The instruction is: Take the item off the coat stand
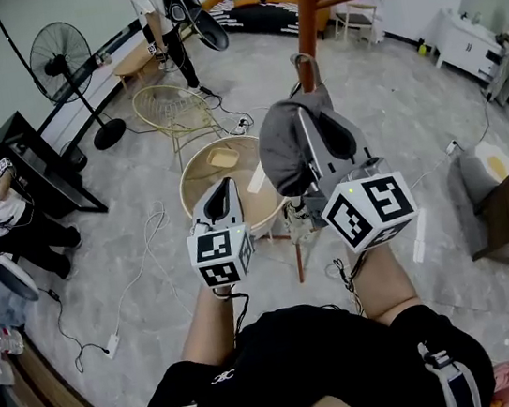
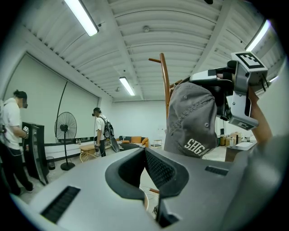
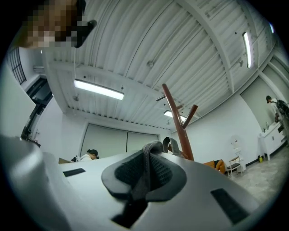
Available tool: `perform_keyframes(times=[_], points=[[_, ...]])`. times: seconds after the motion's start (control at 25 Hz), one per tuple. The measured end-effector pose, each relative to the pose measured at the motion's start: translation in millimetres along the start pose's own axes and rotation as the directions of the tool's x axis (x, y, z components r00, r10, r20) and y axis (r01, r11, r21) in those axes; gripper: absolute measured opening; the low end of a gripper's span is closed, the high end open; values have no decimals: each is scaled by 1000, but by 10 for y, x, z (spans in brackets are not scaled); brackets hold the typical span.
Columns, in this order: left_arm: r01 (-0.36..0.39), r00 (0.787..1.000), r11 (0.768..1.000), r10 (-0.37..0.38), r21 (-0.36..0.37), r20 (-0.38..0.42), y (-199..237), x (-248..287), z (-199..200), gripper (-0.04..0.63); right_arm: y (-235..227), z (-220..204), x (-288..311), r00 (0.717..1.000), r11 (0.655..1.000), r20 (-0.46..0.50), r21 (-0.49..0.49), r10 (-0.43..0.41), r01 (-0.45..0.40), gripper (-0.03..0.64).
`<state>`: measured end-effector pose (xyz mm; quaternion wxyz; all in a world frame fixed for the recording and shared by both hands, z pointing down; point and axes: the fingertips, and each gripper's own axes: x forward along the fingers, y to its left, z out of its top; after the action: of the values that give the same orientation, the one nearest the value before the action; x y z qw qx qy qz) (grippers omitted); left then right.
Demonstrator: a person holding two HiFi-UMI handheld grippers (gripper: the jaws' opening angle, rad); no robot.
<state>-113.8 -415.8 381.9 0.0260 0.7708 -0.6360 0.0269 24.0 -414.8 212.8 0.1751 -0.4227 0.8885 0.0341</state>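
Right gripper (image 3: 151,151), ribbed jaws pinching grey cloth cap (image 1: 289,150), wooden stand (image 1: 305,1)

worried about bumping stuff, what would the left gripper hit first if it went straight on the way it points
Probably nothing close: the left gripper aims just left of the grey cap and coat stand, into open room. Depth is unclear.

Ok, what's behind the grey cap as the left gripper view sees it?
The coat stand rises behind the grey cap; its upper pole and a peg show. The cap covers the pole lower down, so whether it hangs on a peg cannot be seen.
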Motion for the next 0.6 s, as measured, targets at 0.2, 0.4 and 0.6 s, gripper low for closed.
perform_keyframes(times=[0.2,0.4,0.6], points=[[8,1000,1000,-8,-17,-1,-80,4,-22,17,-74,-115,-247,999,1000,-36,27,12,-11,34],[43,999,999,-43,-19,-7,-278,146,21,18,-372,-328,-422,993,999,-105,3,-52,53,34],[93,995,995,-94,-18,-19,-489,238,-65,17,-612,-670,-711,971,990,-195,-44,-138,132,34]])
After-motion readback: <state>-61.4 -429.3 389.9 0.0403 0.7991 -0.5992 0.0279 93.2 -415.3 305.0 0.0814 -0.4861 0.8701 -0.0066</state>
